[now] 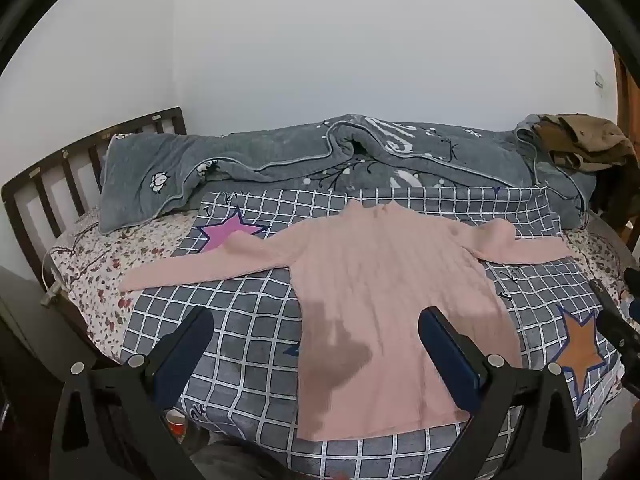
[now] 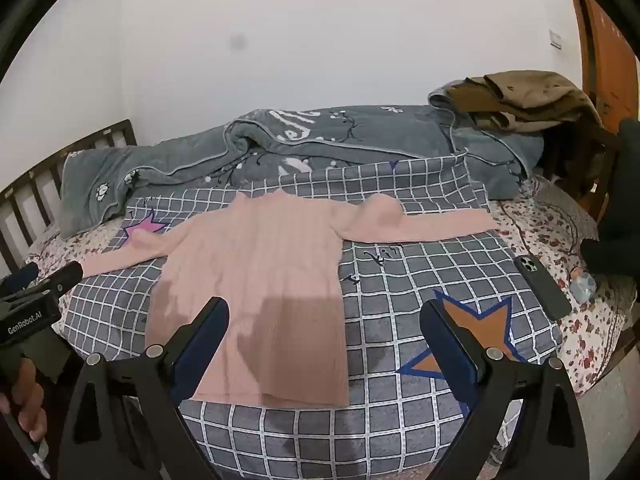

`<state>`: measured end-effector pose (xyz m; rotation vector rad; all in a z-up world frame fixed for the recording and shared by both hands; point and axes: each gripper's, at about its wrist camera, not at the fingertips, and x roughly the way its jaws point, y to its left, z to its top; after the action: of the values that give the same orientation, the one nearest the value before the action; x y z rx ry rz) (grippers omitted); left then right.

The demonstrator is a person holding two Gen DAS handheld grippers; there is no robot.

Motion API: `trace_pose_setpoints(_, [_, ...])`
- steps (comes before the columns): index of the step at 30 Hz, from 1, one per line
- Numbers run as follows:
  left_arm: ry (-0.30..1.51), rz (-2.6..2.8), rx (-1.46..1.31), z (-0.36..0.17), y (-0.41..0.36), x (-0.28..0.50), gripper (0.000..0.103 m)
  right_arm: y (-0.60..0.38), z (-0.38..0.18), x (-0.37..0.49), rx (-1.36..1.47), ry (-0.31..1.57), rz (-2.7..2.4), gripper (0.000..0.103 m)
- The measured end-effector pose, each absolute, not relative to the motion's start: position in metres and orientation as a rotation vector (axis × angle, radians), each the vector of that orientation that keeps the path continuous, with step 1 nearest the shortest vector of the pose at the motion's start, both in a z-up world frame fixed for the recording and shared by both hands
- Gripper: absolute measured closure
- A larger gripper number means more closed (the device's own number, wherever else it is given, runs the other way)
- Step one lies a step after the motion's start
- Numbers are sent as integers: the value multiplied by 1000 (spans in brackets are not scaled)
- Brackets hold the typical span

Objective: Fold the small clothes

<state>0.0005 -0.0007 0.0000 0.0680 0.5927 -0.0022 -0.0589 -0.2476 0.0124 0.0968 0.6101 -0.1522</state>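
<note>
Pink ribbed sweater lies flat and face-up on a grey checked blanket on the bed, both sleeves spread out left and right, hem at the near edge. Left gripper hangs above the hem with its jaws spread wide, nothing between them; its right finger sits over the sweater's lower right part, its left finger over the blanket. Right gripper also wide apart and empty, left finger over the sweater's hem, right finger over the orange star print.

Only the right wrist view shows a dark phone lying on the floral sheet near the bed's right edge, a small clear object just beside it, and the person's left hand gripping the left tool's handle. Only the left wrist view shows a red-and-white cup low at the near left, below the bed edge.

Far side: bunched grey quilt, brown garments piled far right, dark slatted headboard left.
</note>
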Motion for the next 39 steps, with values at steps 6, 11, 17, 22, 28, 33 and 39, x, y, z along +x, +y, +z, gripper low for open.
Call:
trace_pose_setpoints(6, [585, -5, 69, -1, -1, 0, 0, -251, 13, -60, 107, 622, -159, 8])
trace_pose_setpoints(11, [575, -7, 58, 2, -3, 2, 0, -245, 19, -60, 100, 616, -165, 8])
trace_pose_setpoints(17, [565, -12, 56, 8, -2, -1, 0, -246, 23, -62, 78, 610, -171, 8])
trace_pose_setpoints(22, [568, -14, 40, 9, 0, -1, 0, -246, 25, -62, 78, 606, -172, 8])
trace_pose_setpoints(28, [566, -12, 29, 8, 4, -2, 0, -244, 25, -65, 71, 599, -169, 8])
trace_pose_setpoints(33, [565, -13, 30, 8, 5, -2, 0, -243, 26, -65, 73, 598, -167, 8])
trace_pose_setpoints(39, [565, -12, 30, 8, 5, -2, 0, -242, 26, -66, 73, 594, -165, 8])
